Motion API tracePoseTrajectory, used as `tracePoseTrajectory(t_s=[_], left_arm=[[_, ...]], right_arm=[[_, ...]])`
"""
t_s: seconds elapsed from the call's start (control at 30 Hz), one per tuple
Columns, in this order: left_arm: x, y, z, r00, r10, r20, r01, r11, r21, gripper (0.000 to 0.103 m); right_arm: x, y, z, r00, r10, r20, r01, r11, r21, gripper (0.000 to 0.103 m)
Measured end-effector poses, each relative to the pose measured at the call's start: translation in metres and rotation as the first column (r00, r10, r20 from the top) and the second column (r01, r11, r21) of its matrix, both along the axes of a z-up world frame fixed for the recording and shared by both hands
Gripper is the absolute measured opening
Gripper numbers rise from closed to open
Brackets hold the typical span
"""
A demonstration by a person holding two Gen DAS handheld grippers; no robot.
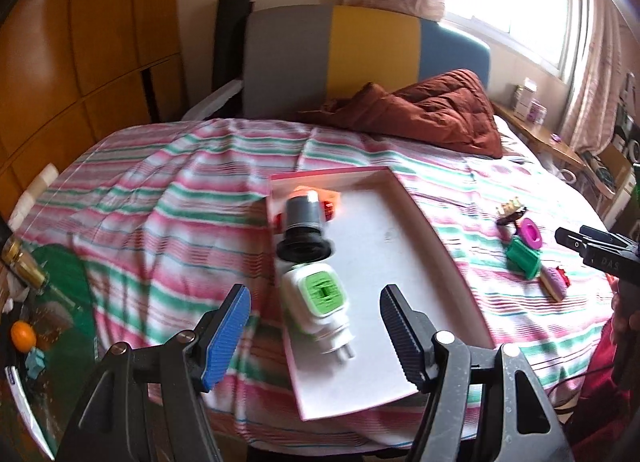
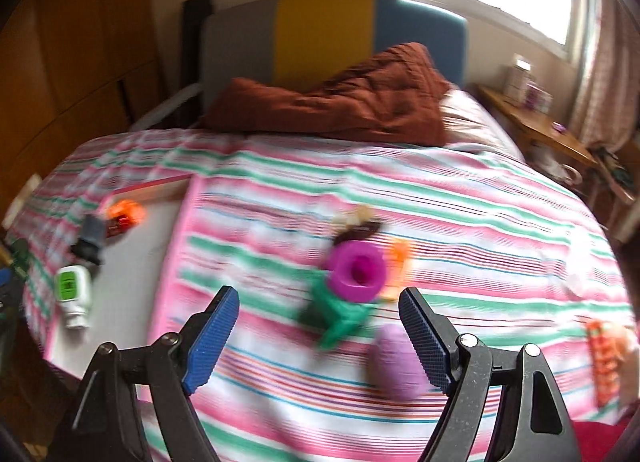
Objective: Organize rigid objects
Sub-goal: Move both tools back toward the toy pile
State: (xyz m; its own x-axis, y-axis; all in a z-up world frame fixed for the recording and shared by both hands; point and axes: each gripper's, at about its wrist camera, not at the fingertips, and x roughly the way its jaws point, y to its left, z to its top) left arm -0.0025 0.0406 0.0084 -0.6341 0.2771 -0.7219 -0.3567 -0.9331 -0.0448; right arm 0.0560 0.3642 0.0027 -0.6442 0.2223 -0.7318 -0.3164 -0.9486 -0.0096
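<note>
Right now the left gripper (image 1: 314, 336) has its fingers spread wide with nothing between them. Just ahead of its fingertips, nearer the blue-padded finger (image 1: 226, 338) than the dark one, a white travel adapter (image 1: 318, 302) with a green face lies in a shallow pink-rimmed tray (image 1: 436, 246) on the striped bedspread (image 1: 160, 221). Beyond the adapter, further along the fingers' line and touching it or nearly so, sits a grey cylinder with a black flared base (image 1: 303, 227), and beyond that an orange piece (image 1: 328, 197) in the tray's far corner.

Over on the other side, the right gripper (image 2: 318, 336) is likewise wide open and holds nothing. Its view is blurred. Ahead of the gap between its fingers lies a magenta ring-shaped piece (image 2: 358, 268) against a green ribbed piece (image 2: 338, 316) on the bedspread. A purple rounded object (image 2: 394, 360) lies close beside the dark right-hand finger (image 2: 426, 336). A brown and yellow item (image 2: 358, 223) lies further ahead; I cannot tell what it is. The tray with the adapter lies well off to the left of these fingers.
</note>
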Motion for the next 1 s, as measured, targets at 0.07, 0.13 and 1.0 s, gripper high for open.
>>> tracePoseTrajectory(t_s=[0.07,0.13,1.0], left_arm=[[-0.002,0.01,0.002,1.0,-0.018,0.002,0.018,1.0,0.003,0.068],[-0.003,0.019,0.004,0.999,-0.037,0.009,0.037,0.999,0.013,0.068],[0.012,0.246,-0.049,0.852,-0.462,0.246,0.463,0.884,0.059,0.067]], right_arm=[[0.01,0.023,0.0,0.999,-0.048,-0.001,0.048,0.999,0.001,0.083],[0.02,0.046,0.0,0.995,-0.1,-0.002,0.1,0.995,-0.002,0.083],[0.071,0.166,-0.034,0.922,-0.386,0.025,0.38,0.892,-0.244,0.083]])
